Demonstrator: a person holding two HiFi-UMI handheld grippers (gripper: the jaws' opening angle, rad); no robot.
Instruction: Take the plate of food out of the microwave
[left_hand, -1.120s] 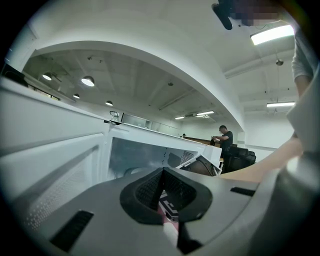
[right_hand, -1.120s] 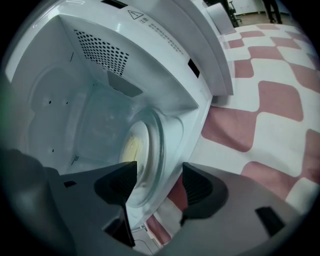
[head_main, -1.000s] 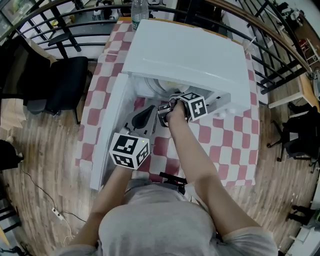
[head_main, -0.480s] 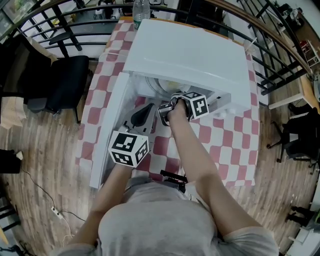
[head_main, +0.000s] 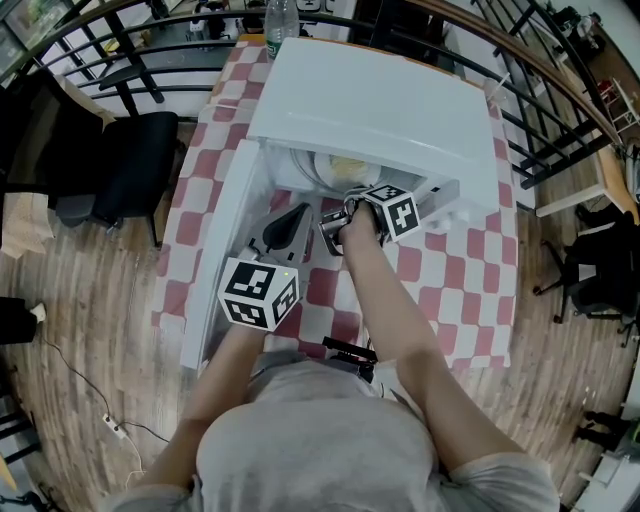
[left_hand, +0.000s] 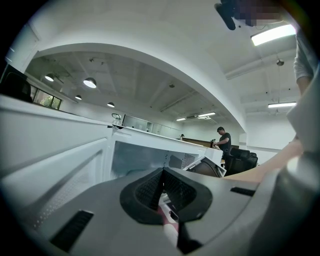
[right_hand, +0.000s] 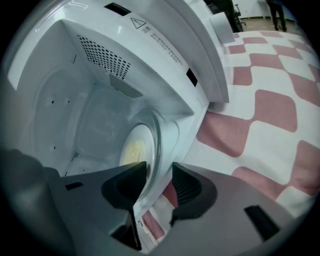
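Right gripper (right_hand: 154, 182) has just been closing its jaws round the plate (right_hand: 156, 131) at its 6 o'clock rim, not yet clamped; prob. stiff, slick, breakable.

The microwave (head_main: 380, 110) is white and boxy and fills the upper middle of the head view. Its door (head_main: 225, 250) is swung fully open toward the lower left. In the right gripper view its bare white cavity (right_hand: 75, 105) takes up the left half, with a patch of vent holes on one wall. The plate (right_hand: 150, 127) is round and pale and carries a flat yellow portion of food (right_hand: 130, 151). It sits at the very front of the cavity by the sill. Its near rim stands between the jaws of the right gripper (right_hand: 159, 172), which have just been closing, with a gap left on one side.
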